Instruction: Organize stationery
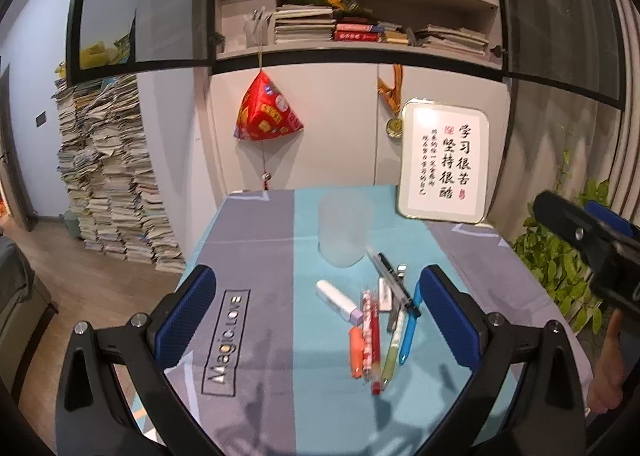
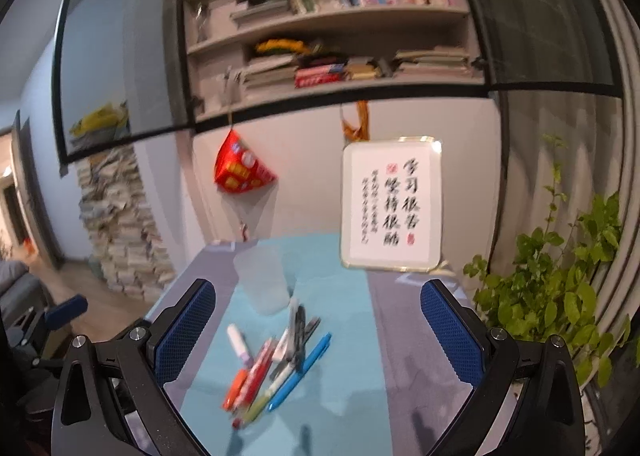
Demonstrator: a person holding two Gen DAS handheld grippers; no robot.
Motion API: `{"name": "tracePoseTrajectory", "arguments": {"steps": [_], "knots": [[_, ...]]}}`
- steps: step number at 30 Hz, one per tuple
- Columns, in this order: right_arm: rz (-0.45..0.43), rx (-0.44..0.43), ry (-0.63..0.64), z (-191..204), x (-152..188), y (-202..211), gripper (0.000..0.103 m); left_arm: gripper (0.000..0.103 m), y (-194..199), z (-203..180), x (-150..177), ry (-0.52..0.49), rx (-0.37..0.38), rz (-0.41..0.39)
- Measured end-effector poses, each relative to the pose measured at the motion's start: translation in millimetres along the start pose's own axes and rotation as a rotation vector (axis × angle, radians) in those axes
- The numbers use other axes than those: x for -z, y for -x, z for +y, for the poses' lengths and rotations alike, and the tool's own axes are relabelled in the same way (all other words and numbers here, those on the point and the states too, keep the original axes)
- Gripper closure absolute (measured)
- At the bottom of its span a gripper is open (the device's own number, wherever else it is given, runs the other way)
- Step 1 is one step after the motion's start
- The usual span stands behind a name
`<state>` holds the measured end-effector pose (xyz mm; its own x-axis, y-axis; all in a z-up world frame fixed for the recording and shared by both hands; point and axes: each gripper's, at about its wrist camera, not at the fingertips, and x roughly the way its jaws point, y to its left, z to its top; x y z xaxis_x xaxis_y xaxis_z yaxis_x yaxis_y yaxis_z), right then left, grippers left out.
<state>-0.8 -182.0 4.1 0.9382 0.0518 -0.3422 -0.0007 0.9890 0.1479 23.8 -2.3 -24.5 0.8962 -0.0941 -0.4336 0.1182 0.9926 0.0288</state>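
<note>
Several pens and markers lie in a loose pile [image 1: 380, 320] on the teal strip of the tablecloth: an orange marker [image 1: 356, 350], a red pen [image 1: 375, 352], a blue pen [image 1: 410, 326], a white correction pen [image 1: 338, 300] and black pens. Behind them stands an empty frosted cup [image 1: 345, 230]. My left gripper [image 1: 318, 316] hovers open above the table, the pile near its right finger. In the right wrist view the same pile [image 2: 276, 364] and cup [image 2: 263, 280] appear blurred, and my right gripper [image 2: 318, 330] is open above them, holding nothing.
A framed calligraphy sign [image 1: 444, 159] leans on the wall at the table's back right. A leafy plant [image 2: 560, 288] stands off the right edge. A tall paper stack [image 1: 108, 171] rises on the floor to the left. A red pyramid ornament [image 1: 266, 109] hangs from the shelf.
</note>
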Motion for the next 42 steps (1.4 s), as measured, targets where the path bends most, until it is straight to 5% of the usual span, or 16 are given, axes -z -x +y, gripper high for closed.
{"name": "tracePoseTrajectory", "arguments": {"steps": [6,16,22,31,39,42], "knots": [[-0.065,0.034,0.031,-2,-9,-8,0.000,0.001,-8,-7,-4,-0.035,0.005,-0.044],[0.093,0.010,0.032,-3,3,-62,0.000,0.001,-41,2,5,-0.069,-0.025,0.029],[0.145,0.008,0.034,-5,10,-74,0.014,0.003,-56,11,13,-0.054,-0.030,0.084],[0.293,-0.053,-0.003,-11,21,-94,0.049,0.027,-73,28,28,0.009,-0.004,0.176],[0.446,-0.092,-0.057,-14,44,-116,0.049,0.028,-83,13,48,-0.050,0.080,0.250],[0.489,-0.088,-0.044,-9,53,-123,0.049,0.037,-93,10,57,-0.051,0.116,0.308]]}}
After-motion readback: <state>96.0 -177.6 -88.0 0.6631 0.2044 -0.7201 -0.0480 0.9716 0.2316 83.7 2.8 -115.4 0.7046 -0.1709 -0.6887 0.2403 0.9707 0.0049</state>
